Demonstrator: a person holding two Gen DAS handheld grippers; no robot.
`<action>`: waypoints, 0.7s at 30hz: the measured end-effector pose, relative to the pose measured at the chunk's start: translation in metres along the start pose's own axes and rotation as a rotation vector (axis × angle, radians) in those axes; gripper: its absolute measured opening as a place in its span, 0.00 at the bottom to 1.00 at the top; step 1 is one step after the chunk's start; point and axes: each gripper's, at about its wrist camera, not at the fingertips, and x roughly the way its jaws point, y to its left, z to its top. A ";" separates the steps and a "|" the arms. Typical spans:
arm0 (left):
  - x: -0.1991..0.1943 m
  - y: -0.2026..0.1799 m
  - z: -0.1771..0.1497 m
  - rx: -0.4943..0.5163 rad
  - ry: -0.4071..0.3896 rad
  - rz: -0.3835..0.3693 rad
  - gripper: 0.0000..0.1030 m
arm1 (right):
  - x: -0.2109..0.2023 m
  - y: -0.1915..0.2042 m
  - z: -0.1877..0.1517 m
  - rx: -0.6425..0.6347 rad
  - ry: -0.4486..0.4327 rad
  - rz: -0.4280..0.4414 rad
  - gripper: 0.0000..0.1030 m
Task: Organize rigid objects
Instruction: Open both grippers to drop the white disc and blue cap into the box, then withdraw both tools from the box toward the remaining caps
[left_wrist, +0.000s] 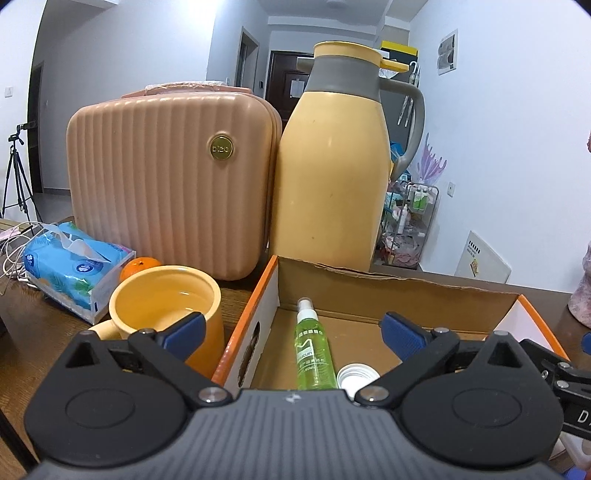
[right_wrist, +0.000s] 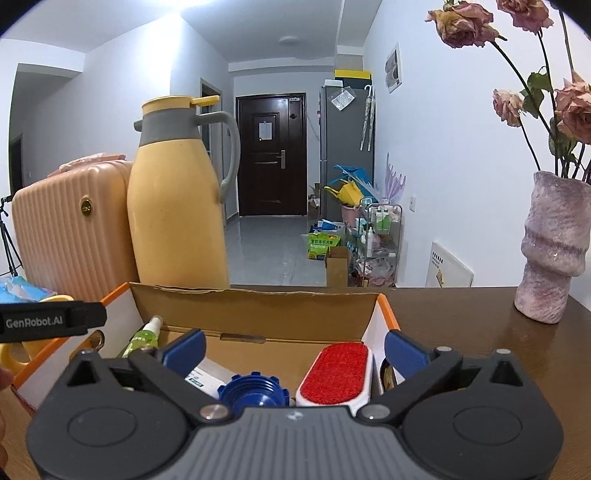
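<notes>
A corrugated cardboard box (left_wrist: 388, 291) with orange-edged white walls is sitting on the dark wood-grain bench (right_wrist: 461, 332). Lying inside it are a slim clear spray bottle (left_wrist: 314, 343) of green liquid, a white ribbed cap (left_wrist: 356, 374), a notched blue plastic lid (right_wrist: 255, 391) and a lint brush (right_wrist: 338, 371) with a red felt pad. A glossy yellow mug (left_wrist: 166, 306) is standing just left of the box.

The left gripper (left_wrist: 291, 332) is hovering level over the box's near left end, jaws spread wide and holding nothing. The right gripper (right_wrist: 293, 349) is hovering above the brush and blue lid, jaws likewise wide apart.
</notes>
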 end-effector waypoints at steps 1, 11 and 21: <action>0.000 -0.001 0.000 0.002 -0.001 -0.001 1.00 | 0.000 0.000 0.000 -0.002 -0.001 -0.001 1.00; -0.012 -0.005 -0.006 0.021 -0.032 0.018 1.00 | -0.013 -0.004 -0.005 -0.001 -0.046 -0.015 1.00; -0.042 0.008 -0.021 0.012 -0.063 0.010 1.00 | -0.054 -0.007 -0.024 -0.034 -0.135 -0.045 1.00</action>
